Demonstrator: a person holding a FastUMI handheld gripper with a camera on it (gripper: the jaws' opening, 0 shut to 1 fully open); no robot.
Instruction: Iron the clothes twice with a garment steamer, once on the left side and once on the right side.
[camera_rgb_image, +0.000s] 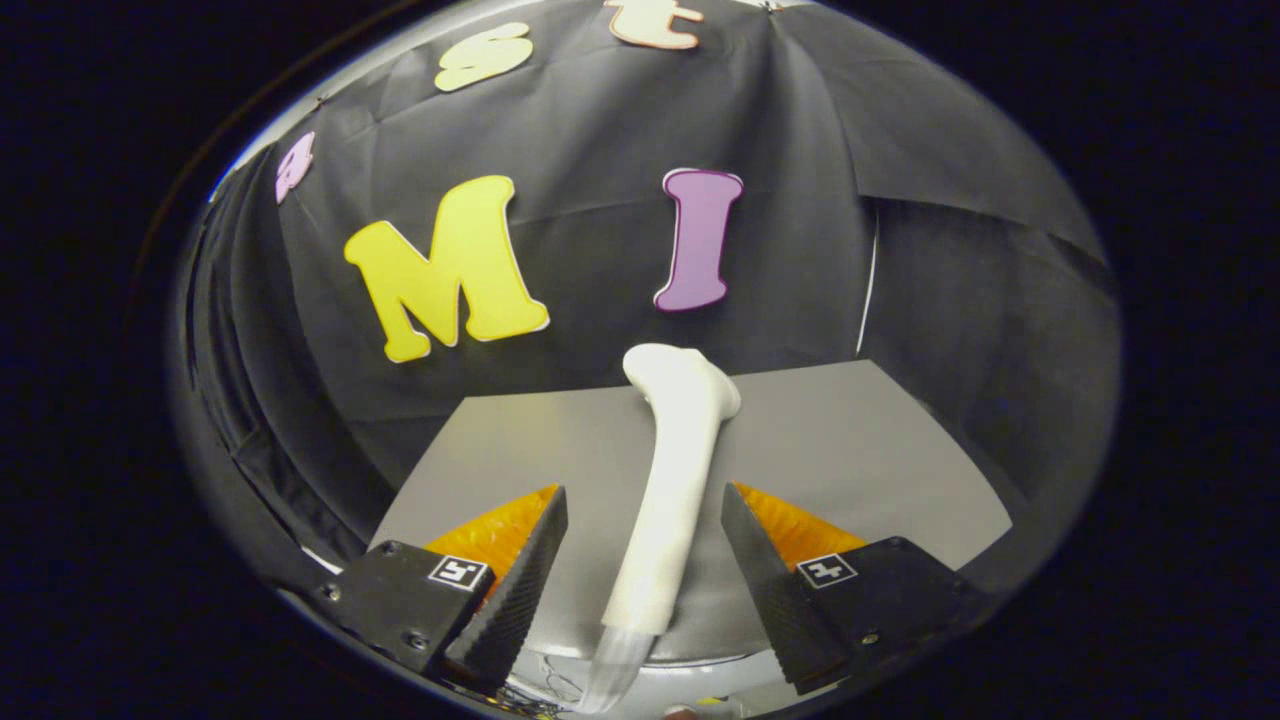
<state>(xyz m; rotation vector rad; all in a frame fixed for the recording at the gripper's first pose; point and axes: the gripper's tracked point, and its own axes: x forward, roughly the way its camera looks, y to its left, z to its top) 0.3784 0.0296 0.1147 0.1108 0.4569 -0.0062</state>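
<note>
my tongs (645, 560) are spread wide here, nothing pinched, and the white, smooth plastic garment steamer (672, 490) stands right between the two fingers (520, 580), rising from a clear, glassy-looking base near me up to a rounded, bulging head that leans off to one side, beyond the fingertips. neither finger touches it as far as i can judge; there is a gap on both sides. it sits on a flat grey desk (860, 450), matte and bare around the handle. the inner faces of my fingers are ribbed, which should bite well, but that handle looks slick and slightly curved, so if i close too low on the tapering part it could twist or slide out. close off-centre and one finger lands first, and i'd guess the tall, narrow body tips over. i see no garment from here, so i can't tell where the clothes hang; swinging blind with a top-heavy head could swing it out of my grip.
</note>
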